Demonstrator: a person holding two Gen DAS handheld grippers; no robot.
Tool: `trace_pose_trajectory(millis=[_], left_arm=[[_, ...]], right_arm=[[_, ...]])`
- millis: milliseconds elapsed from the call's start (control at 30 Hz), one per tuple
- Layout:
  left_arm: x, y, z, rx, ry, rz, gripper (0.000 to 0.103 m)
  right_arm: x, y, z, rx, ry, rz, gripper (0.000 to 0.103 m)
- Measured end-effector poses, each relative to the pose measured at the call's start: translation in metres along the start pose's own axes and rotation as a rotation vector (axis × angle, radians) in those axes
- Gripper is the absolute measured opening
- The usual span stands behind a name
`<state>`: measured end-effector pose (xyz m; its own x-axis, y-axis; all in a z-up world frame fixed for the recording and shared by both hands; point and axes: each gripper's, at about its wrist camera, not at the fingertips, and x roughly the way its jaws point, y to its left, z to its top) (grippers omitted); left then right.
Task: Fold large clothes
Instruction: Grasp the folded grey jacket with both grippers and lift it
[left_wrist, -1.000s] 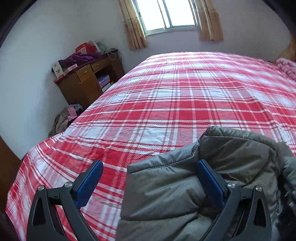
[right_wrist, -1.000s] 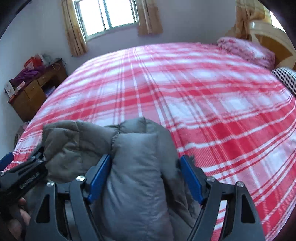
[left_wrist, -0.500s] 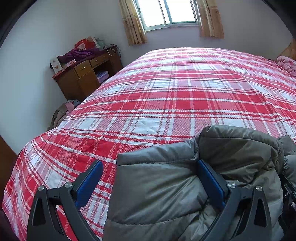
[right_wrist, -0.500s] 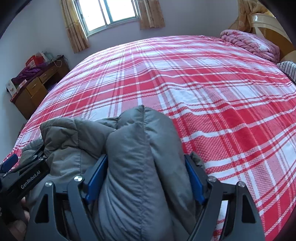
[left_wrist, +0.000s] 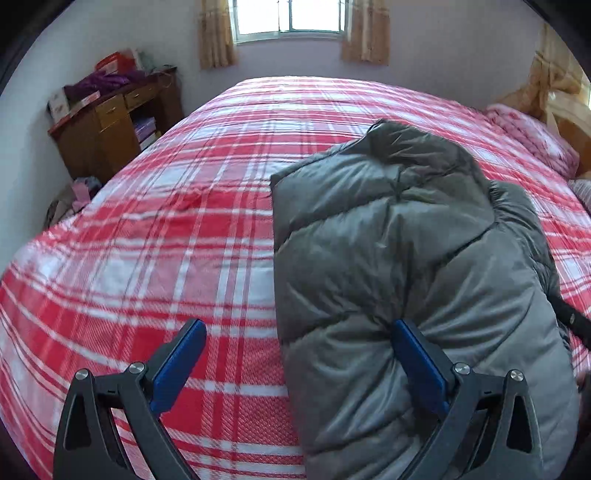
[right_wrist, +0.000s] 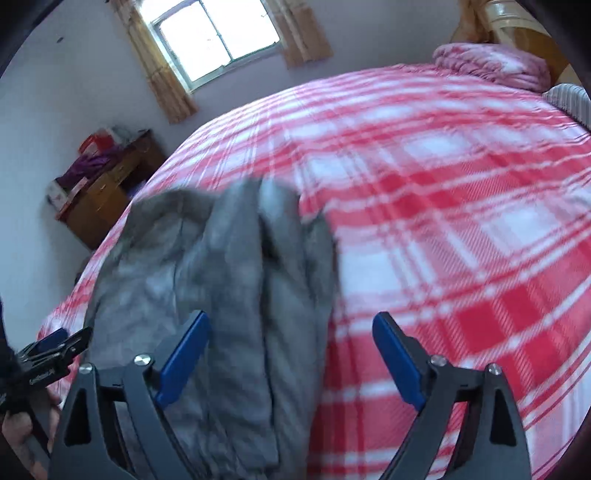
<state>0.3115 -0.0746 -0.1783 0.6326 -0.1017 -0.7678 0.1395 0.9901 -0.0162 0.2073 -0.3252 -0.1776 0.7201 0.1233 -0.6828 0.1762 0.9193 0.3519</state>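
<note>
A red plaid bedspread (left_wrist: 177, 236) carries a folded grey puffer jacket (left_wrist: 406, 266). The left gripper (left_wrist: 295, 362) gapes wide, its right pad pressing the jacket. The right gripper (right_wrist: 291, 354) is spread wide too, gripping nothing, the blurred jacket lying between its fingers.

A home bedroom: a wide bed under a red-and-white plaid cover (left_wrist: 207, 229), a curtained window (left_wrist: 291, 16), and a cluttered brown wooden desk (left_wrist: 110, 125).

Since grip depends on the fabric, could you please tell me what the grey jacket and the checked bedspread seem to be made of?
Jacket: likely smooth synthetic shell over soft filling, matte with slight sheen; stitched puffy panels bulge.
Bedspread: probably woven cotton-like cloth, matte; a fine weave texture shows in the red squares.
</note>
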Motion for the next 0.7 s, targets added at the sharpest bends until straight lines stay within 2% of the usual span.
trace_pose_trajectory(millis=[100, 233, 300, 367, 467, 533, 600, 700], left_arm=[[0.002, 0.000, -0.004, -0.016, -0.007, -0.015, 0.101], [0.005, -0.006, -0.006, 0.010, -0.014, -0.014, 0.101], [0.002, -0.008, -0.008, 0.020, -0.028, -0.004, 0.101], [0.003, -0.010, -0.008, 0.020, -0.032, -0.006, 0.101], [0.009, -0.010, -0.006, 0.018, -0.030, -0.022, 0.101], [0.010, -0.011, -0.004, 0.025, -0.038, -0.028, 0.101], [0.010, -0.012, -0.005, 0.022, -0.042, -0.042, 0.101], [0.014, -0.011, -0.004, 0.001, -0.029, -0.075, 0.100]], right_arm=[[0.004, -0.004, -0.012, 0.036, -0.005, 0.042, 0.091], [0.004, 0.003, -0.018, 0.006, -0.004, 0.086, 0.085], [0.005, 0.008, -0.022, -0.007, 0.001, 0.116, 0.085], [0.008, 0.011, -0.024, -0.028, -0.002, 0.099, 0.085], [0.016, 0.005, -0.020, 0.007, -0.010, 0.140, 0.087], [0.017, 0.004, -0.018, 0.015, -0.007, 0.159, 0.083], [0.017, 0.003, -0.017, 0.012, 0.002, 0.204, 0.064], [0.021, 0.000, -0.018, 0.030, 0.017, 0.270, 0.059]])
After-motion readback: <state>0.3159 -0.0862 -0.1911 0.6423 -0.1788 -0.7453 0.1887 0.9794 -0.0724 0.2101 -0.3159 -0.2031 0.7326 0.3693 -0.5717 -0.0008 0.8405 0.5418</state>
